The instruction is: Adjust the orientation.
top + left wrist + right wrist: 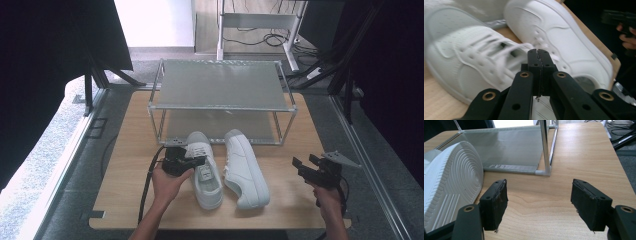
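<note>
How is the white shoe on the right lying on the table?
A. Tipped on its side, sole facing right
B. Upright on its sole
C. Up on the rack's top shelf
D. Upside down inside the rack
A: the right shoe lies tipped on its side on the table, and the right gripper view looks straight at its ridged sole.

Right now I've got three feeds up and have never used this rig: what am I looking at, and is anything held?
A person holds two hand-held tools. The high view looks down on a wooden table. Each other view rides on one gripper.

On the table: a two-tier metal rack, and before it two white sneakers. The left sneaker stands upright; the right sneaker lies tipped, sole toward the right gripper.

The left gripper is shut at the left sneaker's laces; a grip isn't clear. The right gripper is open, empty.
</note>
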Demonstrator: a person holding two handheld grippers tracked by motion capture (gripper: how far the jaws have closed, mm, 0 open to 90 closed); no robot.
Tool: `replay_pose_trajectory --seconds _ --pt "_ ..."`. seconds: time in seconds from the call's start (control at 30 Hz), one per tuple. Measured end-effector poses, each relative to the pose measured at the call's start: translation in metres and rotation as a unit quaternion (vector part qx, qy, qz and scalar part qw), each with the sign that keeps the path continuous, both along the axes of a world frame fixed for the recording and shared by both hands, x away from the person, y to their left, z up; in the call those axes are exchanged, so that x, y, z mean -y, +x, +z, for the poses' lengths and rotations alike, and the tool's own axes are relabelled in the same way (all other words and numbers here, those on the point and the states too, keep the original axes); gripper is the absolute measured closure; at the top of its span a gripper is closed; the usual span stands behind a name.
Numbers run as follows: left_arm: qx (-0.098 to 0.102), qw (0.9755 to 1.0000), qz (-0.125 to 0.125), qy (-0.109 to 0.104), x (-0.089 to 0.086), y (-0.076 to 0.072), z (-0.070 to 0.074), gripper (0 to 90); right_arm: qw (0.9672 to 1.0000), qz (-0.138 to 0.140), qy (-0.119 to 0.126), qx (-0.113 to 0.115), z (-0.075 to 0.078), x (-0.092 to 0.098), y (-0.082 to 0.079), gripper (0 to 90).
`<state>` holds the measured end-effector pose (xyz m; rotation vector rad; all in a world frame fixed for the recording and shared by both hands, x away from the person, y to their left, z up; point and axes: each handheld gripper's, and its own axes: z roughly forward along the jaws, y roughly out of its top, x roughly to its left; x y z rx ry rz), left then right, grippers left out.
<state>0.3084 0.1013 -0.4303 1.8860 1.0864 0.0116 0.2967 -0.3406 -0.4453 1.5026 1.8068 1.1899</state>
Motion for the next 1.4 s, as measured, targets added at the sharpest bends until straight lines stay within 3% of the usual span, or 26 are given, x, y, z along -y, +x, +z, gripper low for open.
replay_pose_trajectory --seconds 0.13,0.33,0.37,0.5,0.77,0.97,1.23,1.4 --pt "0.0 0.9998 -0.015 0.016 0.011 -0.009 -0.003 90.0 1.0 -0.002 0.001 0.003 0.001 0.001 -0.001 30.0" --pt "-0.015 0.9986 -0.019 0.047 0.016 -0.01 -0.024 90.0 1.0 -0.007 0.001 0.002 0.0 0.002 -0.002 30.0" --pt "-0.023 0.9993 -0.018 0.023 0.012 -0.011 -0.028 90.0 1.0 -0.007 0.001 0.001 -0.001 0.002 -0.002 30.1" --pt "-0.017 0.999 -0.016 0.039 0.01 -0.013 -0.026 90.0 1.0 -0.007 0.0 0.0 -0.001 0.0 -0.001 30.1" --pt "-0.009 0.9987 -0.014 0.048 0.002 -0.018 -0.027 90.0 1.0 0.002 -0.009 -0.001 -0.002 -0.007 -0.002 30.5" --pt "-0.009 0.9978 0.0 0.065 -0.015 -0.021 -0.025 90.0 1.0 0.002 -0.006 -0.003 -0.004 -0.007 -0.002 30.8" --pt "-0.015 0.9983 0.021 0.051 -0.038 -0.019 -0.027 90.0 0.9999 0.001 -0.014 0.0 -0.005 -0.01 -0.001 31.2" --pt "-0.012 0.9995 0.001 0.029 -0.04 -0.02 -0.027 81.6 0.9999 0.004 -0.011 0.005 -0.003 -0.012 -0.002 32.2"
